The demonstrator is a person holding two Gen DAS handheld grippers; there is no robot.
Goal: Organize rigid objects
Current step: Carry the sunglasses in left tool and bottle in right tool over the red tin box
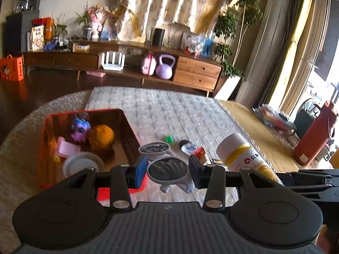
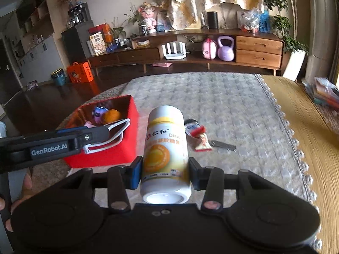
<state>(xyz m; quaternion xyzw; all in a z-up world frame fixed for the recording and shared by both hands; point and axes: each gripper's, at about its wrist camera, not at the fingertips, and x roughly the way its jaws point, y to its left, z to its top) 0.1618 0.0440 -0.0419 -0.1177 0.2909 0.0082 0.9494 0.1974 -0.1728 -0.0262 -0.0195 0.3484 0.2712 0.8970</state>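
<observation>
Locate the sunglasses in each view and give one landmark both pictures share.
Left wrist view: sunglasses at bottom centre, clamped in the left gripper.
Right wrist view: sunglasses at left, over the red box.
Shared landmark: purple kettlebell on the sideboard shelf.

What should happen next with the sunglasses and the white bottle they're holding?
Probably carry the sunglasses a little further left and release them into the red box. The left gripper already grips them beside its near corner, while the right gripper holds the white bottle farther away.
</observation>
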